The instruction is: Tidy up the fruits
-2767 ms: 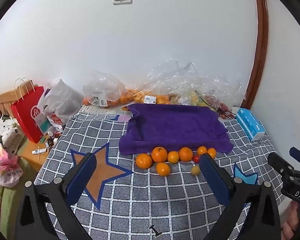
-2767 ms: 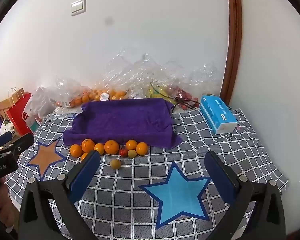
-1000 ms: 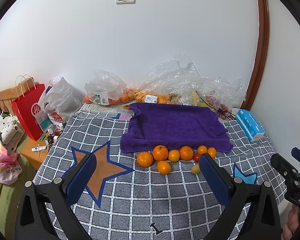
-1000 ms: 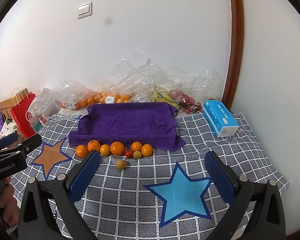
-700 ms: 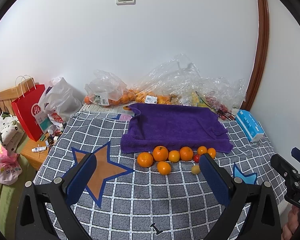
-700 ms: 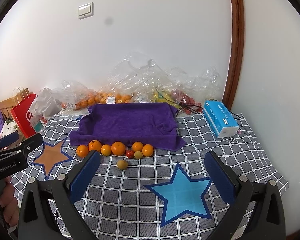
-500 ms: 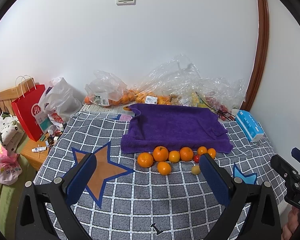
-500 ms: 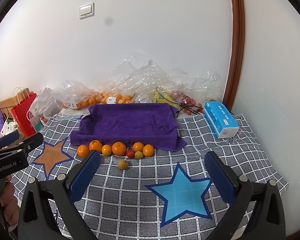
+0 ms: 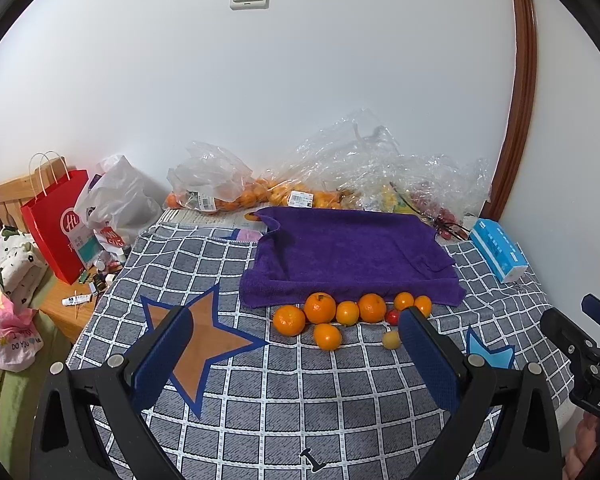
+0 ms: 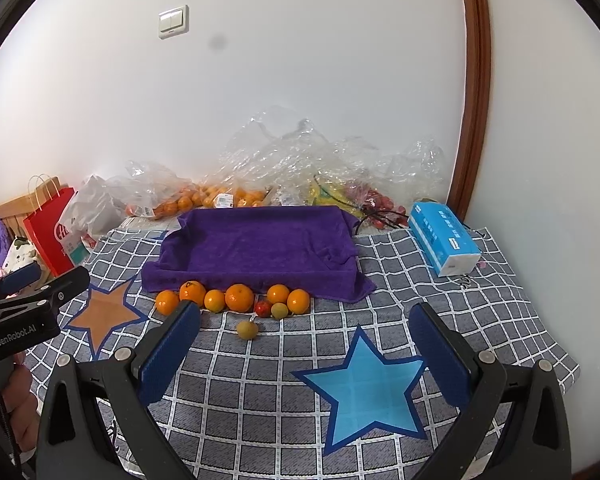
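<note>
fruits (image 9: 332, 312) lie in a row before the towel (image 9: 352, 248); bags (image 9: 340, 180) sit behind it.

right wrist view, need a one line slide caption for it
Open right gripper hangs over a checked star-patterned cloth, facing a row of oranges along the front edge of a purple towel.

Bright, even indoor light, soft shadows, sharp focus; fisheye bends edges into black corners.
</note>
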The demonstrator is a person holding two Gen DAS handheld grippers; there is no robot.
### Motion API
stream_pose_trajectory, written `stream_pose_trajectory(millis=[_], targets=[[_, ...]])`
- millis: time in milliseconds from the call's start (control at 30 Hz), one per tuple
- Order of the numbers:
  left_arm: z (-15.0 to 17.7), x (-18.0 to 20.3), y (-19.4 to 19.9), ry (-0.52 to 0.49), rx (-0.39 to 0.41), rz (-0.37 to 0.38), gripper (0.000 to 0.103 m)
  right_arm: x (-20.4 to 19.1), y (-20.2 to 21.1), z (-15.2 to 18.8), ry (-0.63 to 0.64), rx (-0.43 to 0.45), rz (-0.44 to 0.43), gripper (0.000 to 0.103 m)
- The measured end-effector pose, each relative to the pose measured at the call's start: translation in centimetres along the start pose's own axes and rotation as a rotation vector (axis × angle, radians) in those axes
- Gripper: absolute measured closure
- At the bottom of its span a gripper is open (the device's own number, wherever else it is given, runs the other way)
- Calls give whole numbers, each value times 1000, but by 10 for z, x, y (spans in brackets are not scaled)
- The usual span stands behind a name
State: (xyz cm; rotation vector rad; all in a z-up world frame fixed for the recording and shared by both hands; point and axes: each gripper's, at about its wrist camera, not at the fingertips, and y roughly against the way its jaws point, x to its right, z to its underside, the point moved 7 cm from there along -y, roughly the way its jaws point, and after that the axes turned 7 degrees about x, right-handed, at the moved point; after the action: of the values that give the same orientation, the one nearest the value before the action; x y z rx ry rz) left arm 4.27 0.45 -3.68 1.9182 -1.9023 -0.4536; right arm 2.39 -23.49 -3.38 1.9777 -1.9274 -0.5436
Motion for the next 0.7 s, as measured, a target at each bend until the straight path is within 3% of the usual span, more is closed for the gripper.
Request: stream_pose_trajectory(millis=[500,700], targets=[[14,-1,-38,-6,-44,7,0,6,-34,12,21,-21,54,1],[21,-5,-56,-2,-71,9,0,11,-58,22,4,-61,33,1]])
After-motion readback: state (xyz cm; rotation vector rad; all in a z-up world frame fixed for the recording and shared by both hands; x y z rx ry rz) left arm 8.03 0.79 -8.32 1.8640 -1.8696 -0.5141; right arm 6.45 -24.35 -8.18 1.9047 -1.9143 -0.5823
